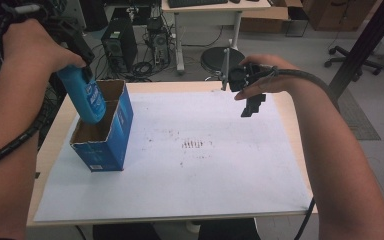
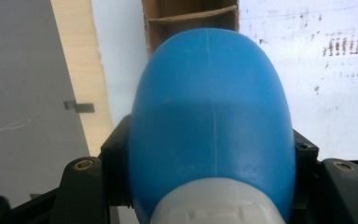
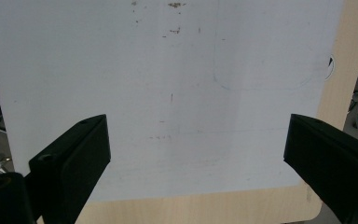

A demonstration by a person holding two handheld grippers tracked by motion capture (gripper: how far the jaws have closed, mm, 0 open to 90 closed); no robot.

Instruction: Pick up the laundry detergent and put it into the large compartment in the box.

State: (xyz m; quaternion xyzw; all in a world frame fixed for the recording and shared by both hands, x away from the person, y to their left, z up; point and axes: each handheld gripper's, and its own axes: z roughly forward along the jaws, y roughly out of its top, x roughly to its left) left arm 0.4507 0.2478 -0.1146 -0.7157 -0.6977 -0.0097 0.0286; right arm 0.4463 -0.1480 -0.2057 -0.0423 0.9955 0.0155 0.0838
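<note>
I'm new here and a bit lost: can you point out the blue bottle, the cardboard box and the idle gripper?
blue bottle (image 1: pixel 87 97): high view, on its labelled body.
cardboard box (image 1: pixel 122 122): high view, on its blue right side wall.
right gripper (image 1: pixel 252 104): high view, at its black jaw tips.

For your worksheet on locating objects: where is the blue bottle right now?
High view, left side: the blue bottle, clamped in the left hand-held gripper, hangs partly inside the open blue box.
</note>
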